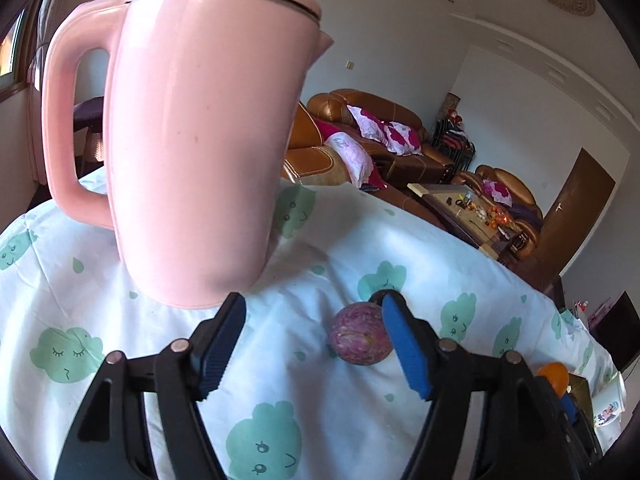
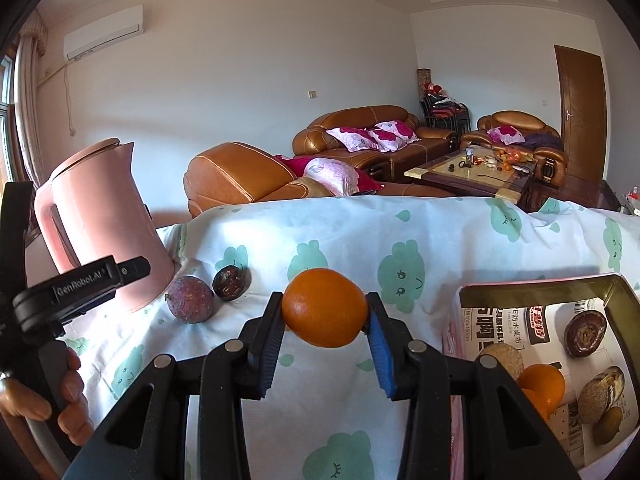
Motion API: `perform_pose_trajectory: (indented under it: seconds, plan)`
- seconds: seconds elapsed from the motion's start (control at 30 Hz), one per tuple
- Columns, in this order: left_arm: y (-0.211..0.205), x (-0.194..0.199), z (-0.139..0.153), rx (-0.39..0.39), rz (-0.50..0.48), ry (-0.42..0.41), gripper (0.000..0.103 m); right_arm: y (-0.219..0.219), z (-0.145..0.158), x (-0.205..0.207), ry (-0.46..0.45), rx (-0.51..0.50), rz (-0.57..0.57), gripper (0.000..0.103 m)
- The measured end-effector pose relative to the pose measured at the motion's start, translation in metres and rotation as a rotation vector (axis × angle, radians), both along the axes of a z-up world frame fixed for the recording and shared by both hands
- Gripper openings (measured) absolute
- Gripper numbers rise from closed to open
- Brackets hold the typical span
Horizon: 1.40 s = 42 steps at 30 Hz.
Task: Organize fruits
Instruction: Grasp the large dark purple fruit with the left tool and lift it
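My right gripper (image 2: 325, 312) is shut on an orange (image 2: 325, 307) and holds it above the tablecloth, left of a box (image 2: 612, 292). The box holds an orange (image 2: 542, 386), a dark passion fruit (image 2: 585, 334) and several brownish fruits. My left gripper (image 1: 314, 322) is open and empty. A purple passion fruit (image 1: 360, 334) lies on the cloth just inside its right finger. In the right wrist view that purple fruit (image 2: 190, 299) sits beside a darker one (image 2: 230, 282), next to the kettle. The held orange also shows in the left wrist view (image 1: 554, 376).
A tall pink kettle (image 1: 192, 140) stands right in front of the left gripper; it also shows in the right wrist view (image 2: 100, 220). The table has a white cloth with green clouds (image 2: 400, 240). Brown sofas (image 2: 360, 132) and a coffee table stand behind.
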<state>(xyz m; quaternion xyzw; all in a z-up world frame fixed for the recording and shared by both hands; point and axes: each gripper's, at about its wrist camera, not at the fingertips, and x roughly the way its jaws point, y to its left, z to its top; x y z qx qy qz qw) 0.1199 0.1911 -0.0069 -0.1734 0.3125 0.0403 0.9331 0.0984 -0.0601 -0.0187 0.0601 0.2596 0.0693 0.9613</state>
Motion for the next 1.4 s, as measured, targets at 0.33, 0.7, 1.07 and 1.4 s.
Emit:
perform_pose_trajectory:
  seconds: [0.33, 0.7, 1.07, 1.4]
  plan:
    - [-0.067, 0.046, -0.029, 0.29, -0.148, 0.147, 0.089, -0.005, -0.002, 0.004, 0.033, 0.023, 0.004, 0.042]
    - [-0.071, 0.059, -0.038, 0.217, -0.23, 0.179, 0.05, -0.012, -0.007, 0.01, 0.074, 0.061, -0.007, 0.042]
    - [-0.067, 0.015, -0.015, 0.271, -0.075, 0.01, 0.05, -0.004, 0.001, -0.001, 0.001, 0.002, -0.015, 0.042]
    - [-0.099, -0.028, 0.002, 0.307, -0.098, -0.085, 0.05, 0.0, 0.01, -0.035, -0.08, -0.09, -0.025, 0.042]
